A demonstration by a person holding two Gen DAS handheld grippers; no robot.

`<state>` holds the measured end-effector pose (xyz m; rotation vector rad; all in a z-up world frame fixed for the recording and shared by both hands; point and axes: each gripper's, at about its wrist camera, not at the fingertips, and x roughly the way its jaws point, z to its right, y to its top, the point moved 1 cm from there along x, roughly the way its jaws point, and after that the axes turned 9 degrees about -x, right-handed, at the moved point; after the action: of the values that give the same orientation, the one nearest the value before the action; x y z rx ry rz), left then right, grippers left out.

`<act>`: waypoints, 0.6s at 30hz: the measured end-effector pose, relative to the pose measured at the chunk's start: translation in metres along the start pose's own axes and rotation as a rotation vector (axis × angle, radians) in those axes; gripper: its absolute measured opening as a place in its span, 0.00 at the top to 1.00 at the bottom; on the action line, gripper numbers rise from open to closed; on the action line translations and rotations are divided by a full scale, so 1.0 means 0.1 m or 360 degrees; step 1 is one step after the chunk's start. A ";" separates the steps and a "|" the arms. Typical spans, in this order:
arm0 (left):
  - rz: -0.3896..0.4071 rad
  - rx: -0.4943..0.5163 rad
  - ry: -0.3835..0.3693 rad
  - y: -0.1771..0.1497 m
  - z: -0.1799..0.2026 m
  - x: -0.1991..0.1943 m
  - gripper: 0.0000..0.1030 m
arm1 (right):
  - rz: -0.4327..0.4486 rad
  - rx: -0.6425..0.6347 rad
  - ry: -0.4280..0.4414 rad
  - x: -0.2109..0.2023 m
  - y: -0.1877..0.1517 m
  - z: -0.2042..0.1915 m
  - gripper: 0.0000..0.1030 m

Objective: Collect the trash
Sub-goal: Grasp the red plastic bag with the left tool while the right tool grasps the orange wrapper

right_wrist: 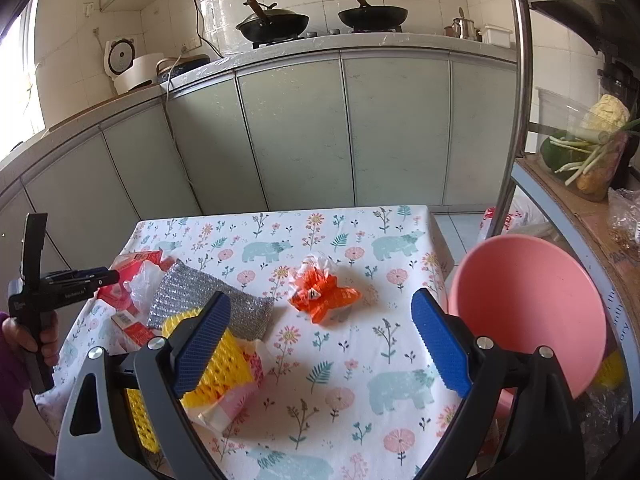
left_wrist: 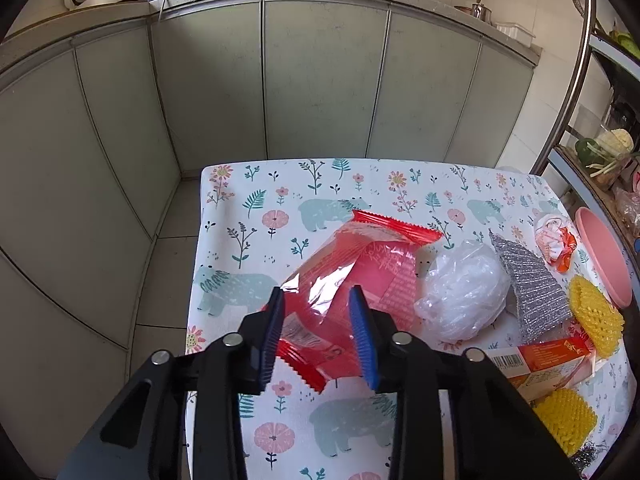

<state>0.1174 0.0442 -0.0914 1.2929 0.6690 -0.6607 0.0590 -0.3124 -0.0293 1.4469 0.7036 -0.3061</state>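
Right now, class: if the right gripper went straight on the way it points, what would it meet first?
Most likely the crumpled orange wrapper, which lies on the flowered tablecloth ahead of the right gripper, roughly centred between its open jaws. Depth is unclear, so it might touch bare cloth just short of it.

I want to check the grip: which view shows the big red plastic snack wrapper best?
The left wrist view: the red plastic snack wrapper lies nearly whole and close, between the left gripper pads. The right wrist view shows only a far red scrap behind the crumpled clear plastic bag.
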 end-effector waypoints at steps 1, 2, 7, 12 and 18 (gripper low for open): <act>0.0001 -0.0007 0.0003 -0.01 -0.01 0.00 0.81 | -0.0003 -0.0004 0.0003 0.02 0.01 -0.01 0.10; 0.0001 -0.0014 0.0006 -0.01 -0.02 0.01 0.87 | -0.0007 -0.0011 0.0004 0.05 0.02 -0.02 0.10; 0.0024 -0.0010 0.0015 -0.01 -0.06 0.01 1.00 | -0.0046 -0.0029 0.0031 0.20 0.03 -0.06 0.10; 0.0068 -0.0042 0.0016 0.01 -0.08 -0.07 1.00 | -0.0073 -0.0027 0.0045 0.33 0.04 -0.06 0.10; 0.0129 -0.0097 -0.0040 0.05 -0.08 -0.23 1.00 | -0.0110 -0.0019 0.0067 0.51 0.04 -0.01 0.10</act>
<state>0.1056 0.0541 -0.0724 1.2466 0.6088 -0.5854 0.1000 -0.2993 -0.0566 1.4229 0.7897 -0.3251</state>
